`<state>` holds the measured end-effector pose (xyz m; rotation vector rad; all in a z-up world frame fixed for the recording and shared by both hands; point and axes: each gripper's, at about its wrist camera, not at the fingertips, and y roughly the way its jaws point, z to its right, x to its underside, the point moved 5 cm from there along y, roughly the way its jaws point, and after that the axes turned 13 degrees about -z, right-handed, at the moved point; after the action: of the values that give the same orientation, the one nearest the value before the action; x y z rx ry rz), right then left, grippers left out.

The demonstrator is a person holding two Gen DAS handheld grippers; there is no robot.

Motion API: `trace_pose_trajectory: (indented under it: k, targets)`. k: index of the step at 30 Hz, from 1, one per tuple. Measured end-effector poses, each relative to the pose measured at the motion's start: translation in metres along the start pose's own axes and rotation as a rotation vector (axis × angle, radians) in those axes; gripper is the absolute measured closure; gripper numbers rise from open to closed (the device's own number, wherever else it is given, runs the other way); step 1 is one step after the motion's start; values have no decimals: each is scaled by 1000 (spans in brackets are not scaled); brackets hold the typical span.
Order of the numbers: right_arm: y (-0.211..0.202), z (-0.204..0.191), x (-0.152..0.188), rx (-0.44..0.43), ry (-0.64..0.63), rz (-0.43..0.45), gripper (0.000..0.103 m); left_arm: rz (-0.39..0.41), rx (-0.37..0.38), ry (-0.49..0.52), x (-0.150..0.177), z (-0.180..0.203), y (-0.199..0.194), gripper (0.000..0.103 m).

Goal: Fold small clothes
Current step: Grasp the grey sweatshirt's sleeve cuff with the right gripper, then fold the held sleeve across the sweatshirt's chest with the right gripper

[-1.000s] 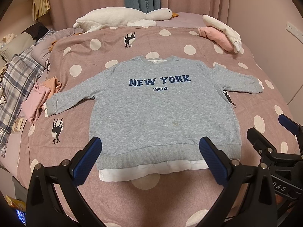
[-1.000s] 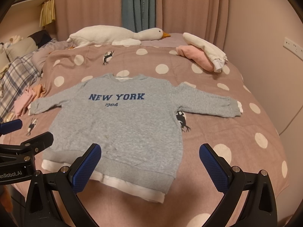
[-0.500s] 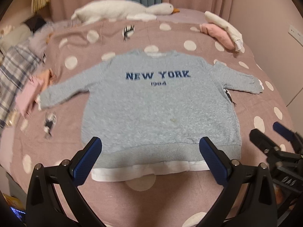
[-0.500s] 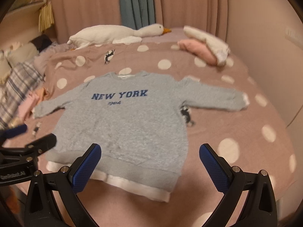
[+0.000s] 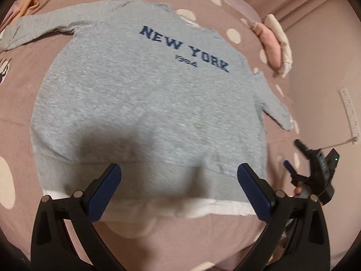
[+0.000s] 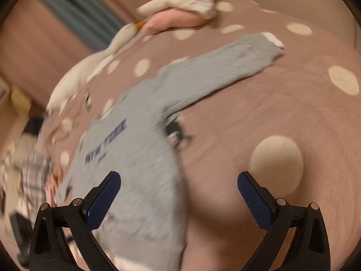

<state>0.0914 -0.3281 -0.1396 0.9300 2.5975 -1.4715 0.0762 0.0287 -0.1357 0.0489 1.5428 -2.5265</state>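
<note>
A grey sweatshirt with "NEW YORK 1984" in blue lies flat, front up, on the pink dotted bedspread, both sleeves spread out. Its white under-hem faces me. My left gripper hovers open just above the hem's middle, nothing between its fingers. In the right wrist view, blurred by motion, the sweatshirt runs diagonally and its right sleeve stretches to the upper right. My right gripper is open over the garment's right side edge. The right gripper also shows at the left view's right edge.
A white goose plush and a pink and white bundle of clothes lie at the bed's far side. Plaid bedding and other clothes sit to the left. A wall with a socket strip borders the bed on the right.
Both grippers have dropped closer to the sweatshirt and tilted. The left now sits over the hem, the right has swung toward the garment's right side. Both stay open.
</note>
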Motion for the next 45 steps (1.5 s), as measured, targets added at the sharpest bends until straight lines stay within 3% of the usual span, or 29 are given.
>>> trace_pose_trajectory:
  k: [2,15,21,24,25,26,27,31,34,38,45]
  targets:
    - [1,17,-16,-55,60,21,1,-2,-13,-3,-6,-3,2,0]
    - [10,85,-120,-170,302,199,1,-11,-56,-12,-45,-13,13,0]
    - [20,100,-149,-193,381,214,36,21,-61,4,-55,-10,5,1]
    - [20,102,-156,-160,368,217,64,39,-73,18,-58,-7,0,0]
    - [19,103,-157,-153,365,218,82,43,-75,20,-59,-7,-1,0]
    - [17,102,-158,-148,364,222,90,47,-76,21,-60,-7,-2,1]
    - [16,100,-160,-147,358,227,92,51,-74,21,-60,-7,-4,0]
    - [-3,59,-165,-84,203,253,94,65,-69,16,-60,-10,-9,1]
    - [-23,-1,-166,6,-2,270,95,79,-55,6,-59,-14,-16,1]
    - [-32,-82,-161,56,-240,265,95,117,-41,-12,-54,-23,-32,1]
    - [26,-209,-116,288,-689,213,95,173,-44,-58,-43,-50,-57,1]
